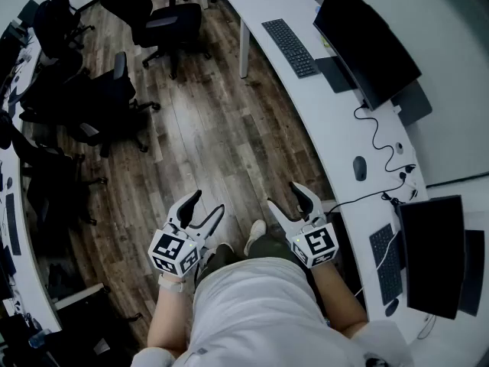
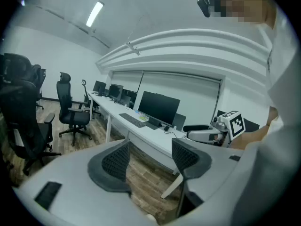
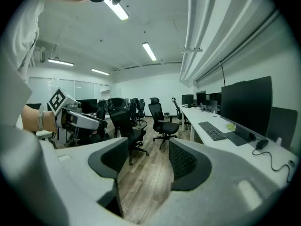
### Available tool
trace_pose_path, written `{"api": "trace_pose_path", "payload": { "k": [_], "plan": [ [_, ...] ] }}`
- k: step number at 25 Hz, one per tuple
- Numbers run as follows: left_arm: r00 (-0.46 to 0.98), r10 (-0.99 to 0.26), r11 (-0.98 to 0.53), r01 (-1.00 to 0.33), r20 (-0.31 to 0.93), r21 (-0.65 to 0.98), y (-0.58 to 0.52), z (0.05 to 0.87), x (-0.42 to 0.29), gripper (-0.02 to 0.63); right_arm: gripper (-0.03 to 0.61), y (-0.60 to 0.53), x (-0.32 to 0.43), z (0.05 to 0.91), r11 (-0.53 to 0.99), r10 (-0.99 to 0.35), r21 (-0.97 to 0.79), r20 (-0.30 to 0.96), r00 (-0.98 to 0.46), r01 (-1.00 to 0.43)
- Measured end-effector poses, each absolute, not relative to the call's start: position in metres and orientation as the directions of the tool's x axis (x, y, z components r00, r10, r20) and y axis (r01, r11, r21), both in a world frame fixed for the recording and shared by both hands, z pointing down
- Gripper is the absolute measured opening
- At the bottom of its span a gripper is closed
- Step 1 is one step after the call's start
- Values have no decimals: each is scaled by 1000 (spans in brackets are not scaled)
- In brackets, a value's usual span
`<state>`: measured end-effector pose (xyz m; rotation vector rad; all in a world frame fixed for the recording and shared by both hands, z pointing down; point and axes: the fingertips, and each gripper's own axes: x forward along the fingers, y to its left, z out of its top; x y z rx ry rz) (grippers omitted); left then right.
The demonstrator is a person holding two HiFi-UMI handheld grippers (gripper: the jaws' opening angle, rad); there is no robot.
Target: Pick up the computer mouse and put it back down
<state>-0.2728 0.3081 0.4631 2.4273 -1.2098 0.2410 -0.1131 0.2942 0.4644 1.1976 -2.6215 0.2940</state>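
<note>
The dark computer mouse (image 1: 360, 168) lies on the long white curved desk (image 1: 336, 136) at the right of the head view, between two workstations. Both grippers hang over the wooden floor in front of the person, well short of the desk. My left gripper (image 1: 205, 206) (image 2: 150, 161) is open with nothing between its jaws. My right gripper (image 1: 286, 197) (image 3: 146, 161) is open and empty too, nearer the desk edge. In neither gripper view can I make the mouse out for sure.
On the desk are a black monitor (image 1: 367, 40) with a keyboard (image 1: 290, 48), a loose black cable (image 1: 378, 140), and a second monitor (image 1: 432, 254) with a keyboard (image 1: 387, 262). Black office chairs (image 1: 107, 98) stand on the floor to the left.
</note>
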Motion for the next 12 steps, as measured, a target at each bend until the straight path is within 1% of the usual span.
{"api": "trace_pose_path", "payload": {
  "k": [4,8,12],
  "plan": [
    [593,-734,-527,-805,332,272,294,452,-259,276,275,280,-109,458,664,-692,-99,294,-659,-741],
    [593,-733,-540,-805,333,246,277,445,-238,276,275,262,-95,453,668,-682,-156,262,-683,-728],
    [597,-736,-545,-802,319,245,259,439,-214,276,275,248,-72,450,684,-686,-107,244,-686,-722]
  ]
}}
